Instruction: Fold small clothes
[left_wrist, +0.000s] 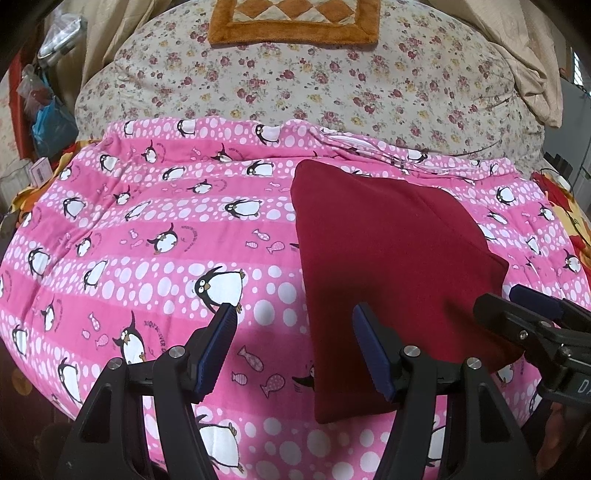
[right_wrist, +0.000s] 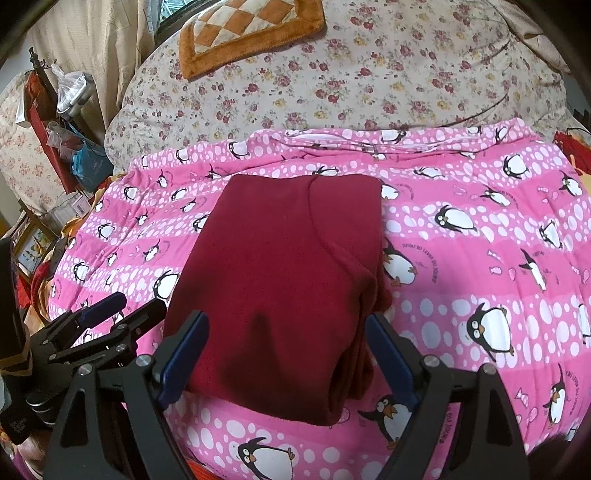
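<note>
Garment: dark red garment (right_wrist: 280, 280) lies folded into a rough rectangle on the pink penguin blanket (right_wrist: 480, 240). Centre of frame in the right wrist view, right of centre in the left wrist view (left_wrist: 391, 251).
Fold edges: stacked layers show along its right side in the right wrist view, thickest at lower right.
Left claw: left gripper (left_wrist: 291, 317) jaws apart, about half spread, nothing between them. Its right finger (left_wrist: 373, 350) sits over the garment's lower left edge; contact cannot be told. Its left finger is over bare blanket.
Right claw: right gripper (right_wrist: 288, 332) jaws wide apart, straddling the near end of the garment. Fabric sits between the fingers, but the pads are not pressing on it, so no grip.
Cross view: right gripper shows at lower right of the left wrist view (left_wrist: 517, 306); left gripper at lower left of the right wrist view (right_wrist: 122, 310).
Bedding: floral sheet (right_wrist: 369, 74) beyond the blanket, upper half of frame.
Cushion: orange diamond-pattern cushion (right_wrist: 251, 33) at top, left of centre in the right wrist view.
Clutter: bags and boxes (right_wrist: 74, 147) at far left.
</note>
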